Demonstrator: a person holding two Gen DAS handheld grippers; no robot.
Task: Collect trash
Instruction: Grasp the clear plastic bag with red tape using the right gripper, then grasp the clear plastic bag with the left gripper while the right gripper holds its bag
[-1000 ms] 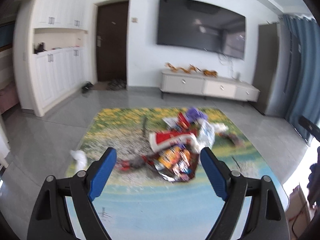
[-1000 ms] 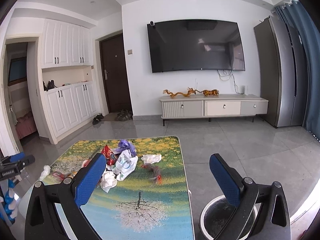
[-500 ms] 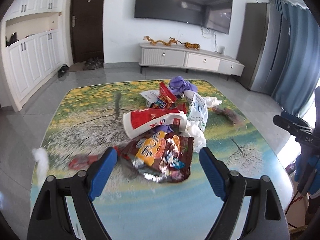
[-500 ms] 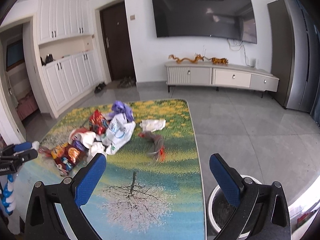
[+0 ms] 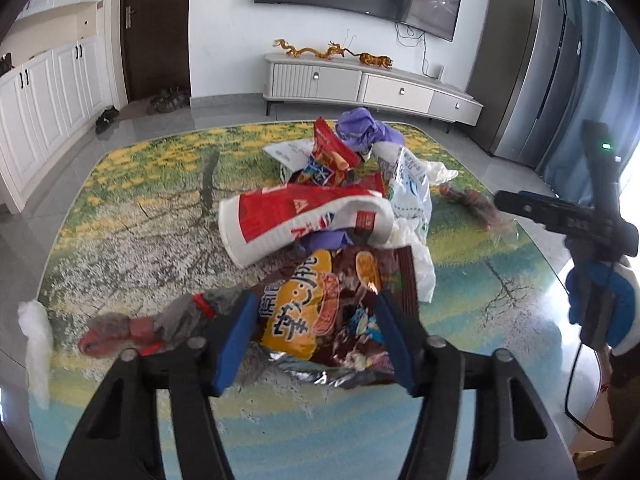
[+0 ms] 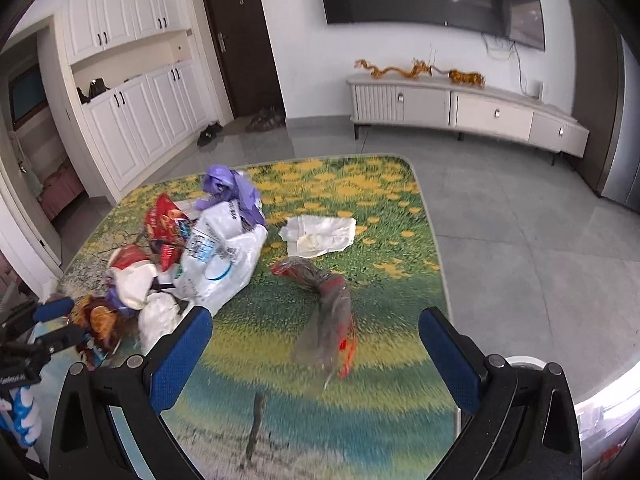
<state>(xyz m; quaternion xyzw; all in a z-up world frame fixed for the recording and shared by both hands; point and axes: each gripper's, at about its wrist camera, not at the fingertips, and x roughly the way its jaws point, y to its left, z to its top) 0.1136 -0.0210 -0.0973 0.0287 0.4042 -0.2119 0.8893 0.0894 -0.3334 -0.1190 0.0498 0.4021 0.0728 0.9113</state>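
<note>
Table cover [image 5: 120, 216]: printed meadow, yellow flowers on green, fading to pale blue near edge
Snack bag [image 5: 336, 312]: brown, orange-yellow panel, silver inner foil
Crushed cup [image 5: 288, 220]: white, red band
Plastic bag [image 6: 224, 256]: white, blue print
Crumpled bag [image 6: 232, 188]: purple
Clear wrapper [image 6: 324, 312]: greyish, red marks
Gripper pads [image 6: 180, 356]: blue

white tissue [image 5: 37, 344] cut off at left edge — snack bag [image 5: 332, 312] partly hidden.

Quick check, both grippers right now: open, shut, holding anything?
Left gripper: jaws closing around the brown snack bag, not clearly clamped yet.
Right gripper: open wide, empty, above the crumpled clear wrapper.
</note>
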